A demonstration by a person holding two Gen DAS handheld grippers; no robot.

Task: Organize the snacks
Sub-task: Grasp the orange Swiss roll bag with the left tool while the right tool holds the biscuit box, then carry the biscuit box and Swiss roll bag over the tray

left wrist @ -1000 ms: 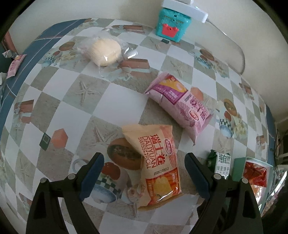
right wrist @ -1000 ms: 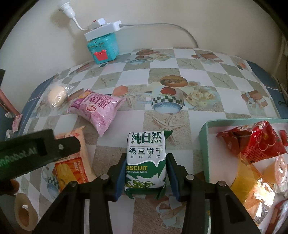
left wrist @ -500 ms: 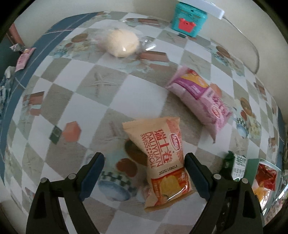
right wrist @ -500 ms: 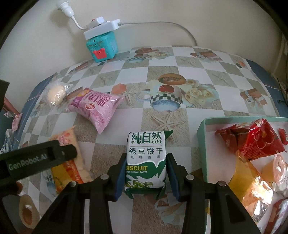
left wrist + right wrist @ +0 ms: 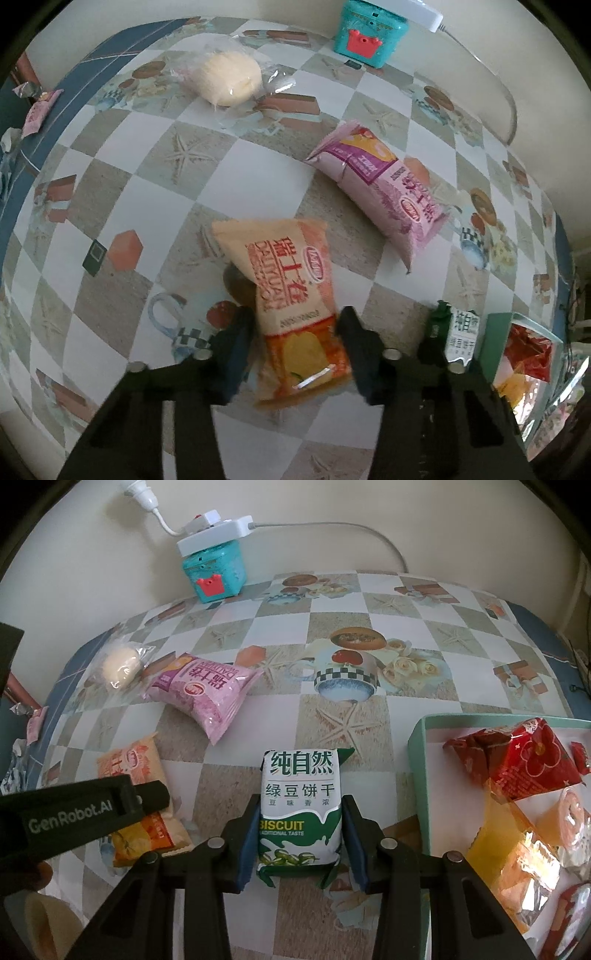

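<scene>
Taking the green-and-white biscuit packet as your landmark: far to its left, a round pale bun in clear wrap lay near the table's blue edge, with the pink snack bag just beside the bun, toward the biscuit packet.

Left of the landmark and nearer to you, your left gripper had just been closing its jaws on the orange Swiss-roll bag, and both pads pressed the bag's sides, so it was clenched on that bag. The bag lay on the checkered tablecloth.

Your right gripper grasped the biscuit packet itself, pads tight against its two sides, the packet upright on the cloth.

Behind the landmark, against the wall, a teal box stood under a white power strip.

Just right of the landmark sat the green-rimmed tray, holding a red packet and other wrapped snacks.
</scene>
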